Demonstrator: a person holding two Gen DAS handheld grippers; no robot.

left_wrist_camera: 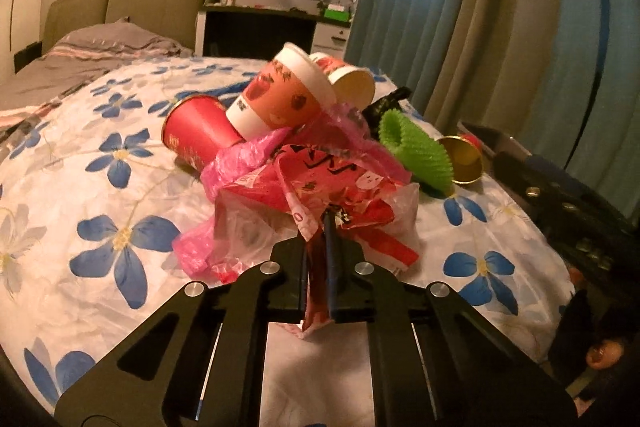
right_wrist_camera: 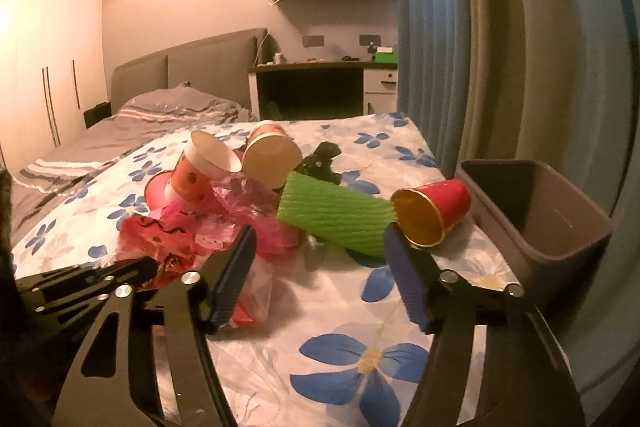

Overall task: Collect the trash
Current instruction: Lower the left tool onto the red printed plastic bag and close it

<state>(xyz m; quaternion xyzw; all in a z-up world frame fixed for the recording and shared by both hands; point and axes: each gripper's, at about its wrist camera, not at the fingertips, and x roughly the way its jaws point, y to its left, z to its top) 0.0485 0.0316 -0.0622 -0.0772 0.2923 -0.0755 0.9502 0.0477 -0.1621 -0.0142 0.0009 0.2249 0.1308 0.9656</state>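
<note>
A heap of trash lies on the flowered bedspread [left_wrist_camera: 100, 187]. My left gripper [left_wrist_camera: 320, 227] is shut on a red printed plastic wrapper [left_wrist_camera: 336, 183] at the heap's near edge; it also shows in the right wrist view [right_wrist_camera: 160, 239]. Behind it lie pink plastic film [left_wrist_camera: 248, 155], a red paper cup [left_wrist_camera: 196, 135], a white-rimmed printed cup [left_wrist_camera: 280, 95] and another paper cup [left_wrist_camera: 352, 83]. My right gripper [right_wrist_camera: 320, 247] is open, just short of a green ribbed sleeve [right_wrist_camera: 336, 215] and a red cup with gold inside [right_wrist_camera: 432, 211].
A grey bin [right_wrist_camera: 532, 223] stands at the bed's right edge beside the blue curtain [right_wrist_camera: 432, 47]. A black crumpled item [right_wrist_camera: 324, 159] lies behind the green sleeve. A headboard, pillow and desk are at the far end.
</note>
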